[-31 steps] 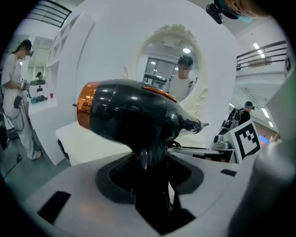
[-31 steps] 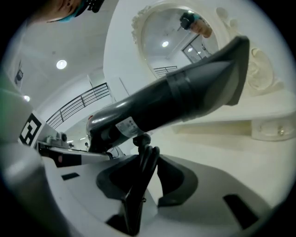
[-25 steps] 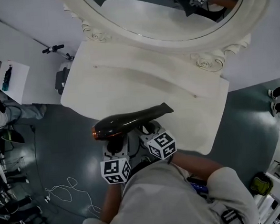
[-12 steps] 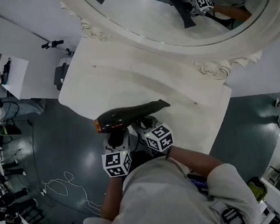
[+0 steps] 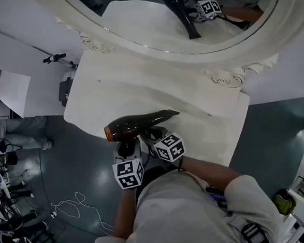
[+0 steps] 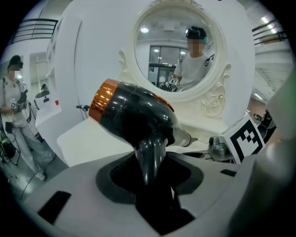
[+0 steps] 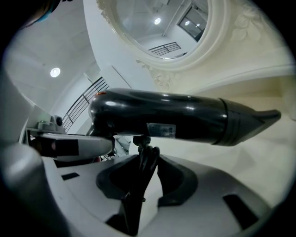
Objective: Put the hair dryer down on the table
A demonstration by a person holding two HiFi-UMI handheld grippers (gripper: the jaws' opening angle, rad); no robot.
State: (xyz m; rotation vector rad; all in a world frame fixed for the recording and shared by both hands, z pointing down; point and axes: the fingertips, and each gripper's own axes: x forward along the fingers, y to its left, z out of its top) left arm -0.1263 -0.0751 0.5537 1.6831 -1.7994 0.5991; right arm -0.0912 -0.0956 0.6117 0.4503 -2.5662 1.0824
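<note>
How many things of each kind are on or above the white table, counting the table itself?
hair dryer: 1
tongs: 2 (left tongs, right tongs)
mirror: 1
table: 1
Total: 5

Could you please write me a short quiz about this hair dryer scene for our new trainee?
1. True or false: the hair dryer lies released on the table.
2. What do the left tongs grip? A) the nozzle B) the handle C) the cord
3. Fill in: the dryer's rear ring is ___ in colour.
Key: 1 false, the tongs hold it; 2 B; 3 orange.
</note>
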